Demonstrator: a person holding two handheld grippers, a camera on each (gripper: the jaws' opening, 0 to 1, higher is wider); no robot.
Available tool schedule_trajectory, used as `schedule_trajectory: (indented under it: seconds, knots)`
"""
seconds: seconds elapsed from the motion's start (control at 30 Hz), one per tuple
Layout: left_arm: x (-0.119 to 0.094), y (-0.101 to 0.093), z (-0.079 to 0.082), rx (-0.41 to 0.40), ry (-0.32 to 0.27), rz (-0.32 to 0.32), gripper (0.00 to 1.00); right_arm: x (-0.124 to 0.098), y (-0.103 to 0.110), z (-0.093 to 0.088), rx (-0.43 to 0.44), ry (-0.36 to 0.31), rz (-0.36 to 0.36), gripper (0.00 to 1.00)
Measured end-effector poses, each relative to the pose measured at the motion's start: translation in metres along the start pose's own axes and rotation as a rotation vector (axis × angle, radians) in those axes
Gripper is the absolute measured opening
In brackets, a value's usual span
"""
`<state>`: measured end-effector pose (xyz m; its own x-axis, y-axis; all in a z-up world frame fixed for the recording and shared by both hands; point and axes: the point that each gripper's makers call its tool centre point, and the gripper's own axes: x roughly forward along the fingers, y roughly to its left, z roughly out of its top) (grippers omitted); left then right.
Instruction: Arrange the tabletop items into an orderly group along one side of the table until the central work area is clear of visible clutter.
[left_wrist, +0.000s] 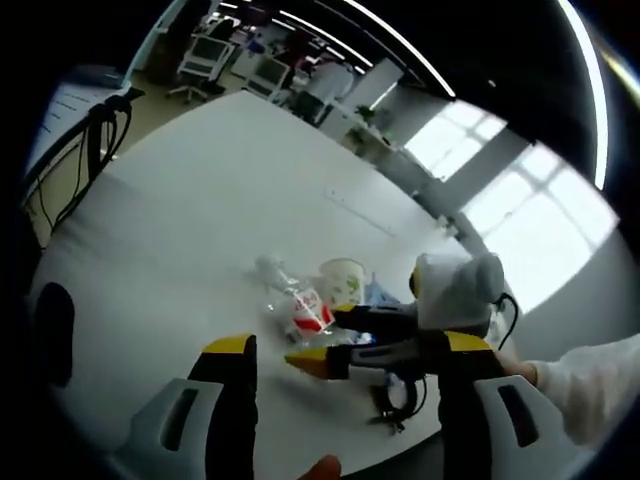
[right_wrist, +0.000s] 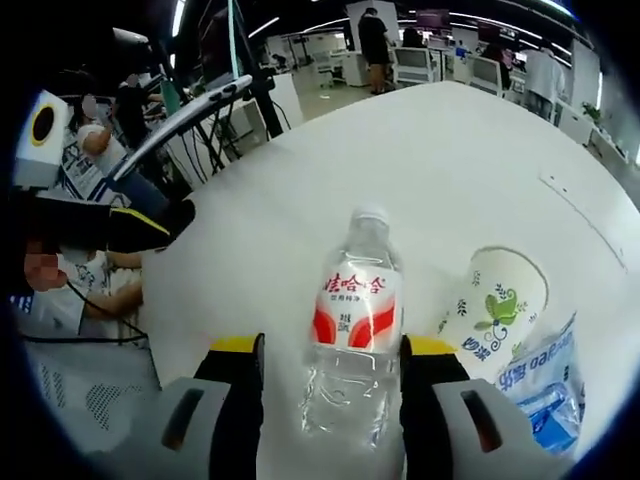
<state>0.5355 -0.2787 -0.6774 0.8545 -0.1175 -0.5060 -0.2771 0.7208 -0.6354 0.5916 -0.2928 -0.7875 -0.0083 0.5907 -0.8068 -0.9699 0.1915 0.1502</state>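
— What is seen of the right gripper (right_wrist: 332, 365)?

— In the right gripper view, a clear bottle (right_wrist: 352, 330) with a red and white label is seen lying on the white table (right_wrist: 440, 150), between the two yellow-tipped jaws. The jaws are set against its sides, so the bottle appears to be clamped. Its cap is pointed away from the camera.

— And what is placed beside it?

— A paper cup (right_wrist: 497, 305) printed with green leaves is laid on its side just right of the bottle, its mouth turned up and away. A blue and clear packet (right_wrist: 545, 385) is found just beside the cup, toward the table edge.

— And the left gripper (left_wrist: 345, 360)?

— In the left gripper view its jaws are held apart, with nothing between them, above the table (left_wrist: 200, 220). The right gripper (left_wrist: 325, 340) is seen from the side there, reaching in at the bottle (left_wrist: 295, 305). The cup (left_wrist: 342, 280) is seen just behind it. A dark cable (left_wrist: 395, 400) is lying near the table edge.
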Motion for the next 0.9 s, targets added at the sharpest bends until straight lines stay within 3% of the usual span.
schedule_trajectory:
  seconds: [0.1, 0.43, 0.5, 0.73, 0.9]
  knots:
    - [0.000, 0.001, -0.001, -0.007, 0.003, 0.005, 0.71, 0.001, -0.007, 0.000, -0.035, -0.005, -0.036, 0.39]
    - [0.004, 0.000, -0.002, -0.015, 0.005, -0.004, 0.70, 0.004, -0.008, 0.000, 0.007, 0.009, -0.022, 0.34]
    - [0.004, 0.000, -0.004, -0.019, 0.008, -0.003, 0.70, 0.003, -0.007, 0.001, 0.041, -0.016, -0.011, 0.32]
    - [0.001, 0.002, -0.002, -0.049, -0.012, 0.002, 0.70, -0.001, -0.004, 0.000, 0.032, -0.060, 0.002, 0.30]
    - [0.002, 0.003, -0.003, -0.064, -0.014, 0.004, 0.70, -0.011, 0.000, 0.007, 0.054, -0.126, 0.017, 0.29]
